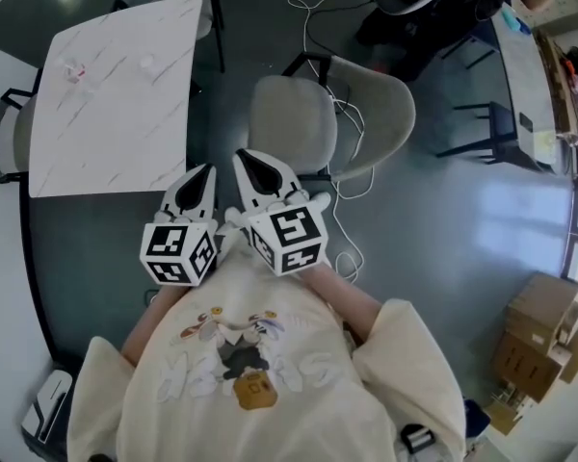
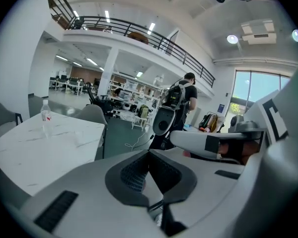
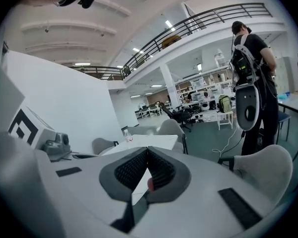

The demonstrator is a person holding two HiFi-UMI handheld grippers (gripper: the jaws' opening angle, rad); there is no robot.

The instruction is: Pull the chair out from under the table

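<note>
my left gripper [image 1: 206, 173] and right gripper [image 1: 248, 159] are both clamped shut, empty, chair [image 1: 299, 114] clear of the table [image 1: 116, 94]

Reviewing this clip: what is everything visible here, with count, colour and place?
table: one, white marbled, upper left
chair: one, grey, out from the table, ahead of both grippers
second chair: one, grey, at the table's left side
bottle: one, clear, on the table
cable: one, white, floor by the chair
cardboard boxes: stack, brown, lower right
person: one, dark clothes, backpack, standing beyond
left gripper: white, shut, empty
right gripper: white, shut, empty
</note>
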